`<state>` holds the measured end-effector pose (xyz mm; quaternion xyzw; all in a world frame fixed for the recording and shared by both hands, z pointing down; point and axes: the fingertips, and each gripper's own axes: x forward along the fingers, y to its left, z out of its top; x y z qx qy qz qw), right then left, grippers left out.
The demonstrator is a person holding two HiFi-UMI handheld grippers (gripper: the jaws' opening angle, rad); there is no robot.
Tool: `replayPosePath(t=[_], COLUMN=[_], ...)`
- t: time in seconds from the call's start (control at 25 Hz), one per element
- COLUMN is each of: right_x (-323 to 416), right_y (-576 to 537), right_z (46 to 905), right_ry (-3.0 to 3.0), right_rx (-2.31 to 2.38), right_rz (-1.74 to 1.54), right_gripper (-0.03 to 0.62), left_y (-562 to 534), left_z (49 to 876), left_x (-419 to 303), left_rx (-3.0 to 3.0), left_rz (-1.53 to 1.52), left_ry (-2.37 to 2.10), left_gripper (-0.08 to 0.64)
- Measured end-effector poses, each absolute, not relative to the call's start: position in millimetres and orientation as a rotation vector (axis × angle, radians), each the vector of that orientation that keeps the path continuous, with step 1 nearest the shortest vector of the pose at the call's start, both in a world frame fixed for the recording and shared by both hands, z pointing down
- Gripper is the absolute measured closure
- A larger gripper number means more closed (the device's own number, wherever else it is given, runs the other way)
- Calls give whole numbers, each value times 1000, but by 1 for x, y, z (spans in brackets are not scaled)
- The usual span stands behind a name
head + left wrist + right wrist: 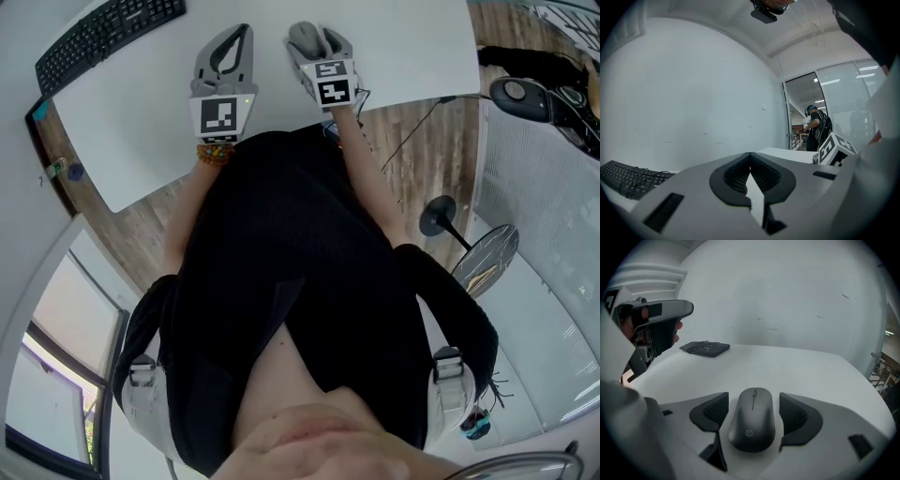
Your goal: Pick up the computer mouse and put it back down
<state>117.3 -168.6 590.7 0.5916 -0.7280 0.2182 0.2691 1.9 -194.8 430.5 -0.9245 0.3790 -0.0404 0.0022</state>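
Note:
A dark grey computer mouse (752, 425) lies flat on the white table (403, 47), its front pointing away from me. My right gripper (753, 395) is open and straddles it, one dark pad on each side with a thin gap to the mouse's flanks. The head view shows the mouse (304, 37) between that right gripper's (317, 39) jaws near the table's middle. My left gripper (246, 30) hovers just left of it, shut with nothing held. Its fingertips meet in the left gripper view, where the left gripper (750, 154) points level toward a white wall.
A black keyboard (108, 37) with a coiled cable lies at the table's far left, also visible as the keyboard (705, 348) behind the mouse. The table's near edge runs just in front of my body. A person (816, 126) stands far off by a glass door.

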Motion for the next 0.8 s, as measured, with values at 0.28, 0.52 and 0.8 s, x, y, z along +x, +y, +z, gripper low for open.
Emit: replayPosePath(t=[0.28,0.52,0.8], right_x=[118,117,121], right_y=[-166,-165,-166], right_z=[610,621,622], right_ry=[-1918,-1894,-1890], right_rx=[1565,1545,1543], right_rz=[652,690,714], right_gripper=[288,288,290], left_y=[-195,-195,-195], left_z=[431,431,430], left_x=[0,-2,1], left_rx=[-2899,-2899,-2900], left_rz=[-127,-121,-117], left_ry=[1190,1199,1193], left_gripper=[548,548,548])
